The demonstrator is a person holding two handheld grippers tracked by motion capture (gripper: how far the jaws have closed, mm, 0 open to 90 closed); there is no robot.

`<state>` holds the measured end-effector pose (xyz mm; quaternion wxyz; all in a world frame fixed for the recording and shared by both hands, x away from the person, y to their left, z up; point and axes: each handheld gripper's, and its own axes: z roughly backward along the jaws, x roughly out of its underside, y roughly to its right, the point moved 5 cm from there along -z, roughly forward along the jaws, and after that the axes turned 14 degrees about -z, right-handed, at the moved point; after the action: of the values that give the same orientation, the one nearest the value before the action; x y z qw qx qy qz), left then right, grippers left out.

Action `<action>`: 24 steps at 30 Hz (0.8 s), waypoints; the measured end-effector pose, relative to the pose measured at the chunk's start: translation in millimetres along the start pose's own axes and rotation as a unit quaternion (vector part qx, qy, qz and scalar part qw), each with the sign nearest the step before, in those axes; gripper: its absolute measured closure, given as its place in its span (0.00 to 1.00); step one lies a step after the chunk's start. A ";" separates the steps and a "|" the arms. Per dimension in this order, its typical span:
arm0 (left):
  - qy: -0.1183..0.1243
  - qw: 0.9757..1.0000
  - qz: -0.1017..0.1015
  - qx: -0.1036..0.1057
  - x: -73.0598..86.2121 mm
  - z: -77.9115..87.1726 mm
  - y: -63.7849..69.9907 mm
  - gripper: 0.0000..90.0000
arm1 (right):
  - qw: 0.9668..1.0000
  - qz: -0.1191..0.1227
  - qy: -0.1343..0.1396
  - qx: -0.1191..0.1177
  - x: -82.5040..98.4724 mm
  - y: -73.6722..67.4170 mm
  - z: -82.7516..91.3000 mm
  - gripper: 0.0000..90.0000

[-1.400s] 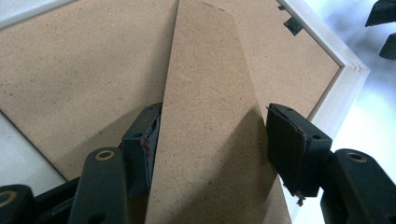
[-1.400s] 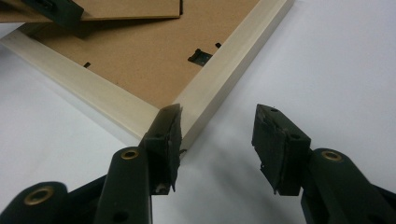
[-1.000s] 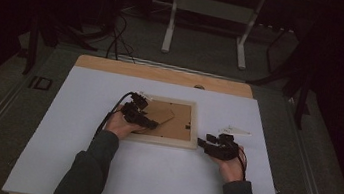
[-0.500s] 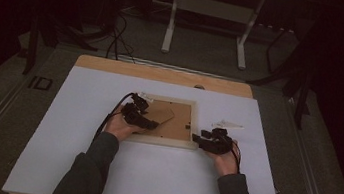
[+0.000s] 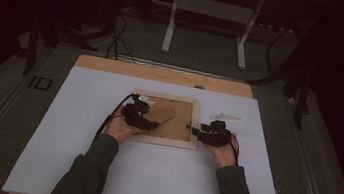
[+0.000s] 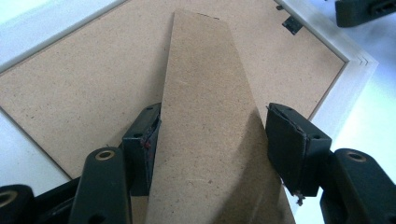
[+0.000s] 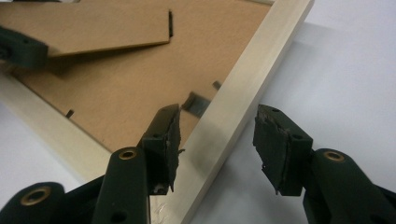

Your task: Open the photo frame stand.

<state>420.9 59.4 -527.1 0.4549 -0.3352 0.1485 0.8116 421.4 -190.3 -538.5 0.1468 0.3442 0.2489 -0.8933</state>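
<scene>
High view: picture frame (image 5: 163, 139) face-down on bench (image 5: 75, 165); left claw (image 5: 152, 124) over backing, right claw (image 5: 195, 130) at frame's right rail; since earlier frame right hand (image 5: 223, 153) shifted left, closing on rail.
Left claw view: stand flap (image 6: 205, 121) between open jaws, left pad touching.
Right claw view: jaws open, straddling rail (image 7: 243, 102), no grip.
</scene>
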 end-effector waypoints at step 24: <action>0.024 0.998 -0.040 -0.047 -0.6 8.3 13.2 0.46 | 1.000 -0.006 -0.008 0.002 -24.6 0.8 -17.0 0.52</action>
<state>406.6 56.4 -521.5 0.4672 -0.3812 0.1078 0.7904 448.7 -179.5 -532.7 0.1426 0.3360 0.2480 -0.8974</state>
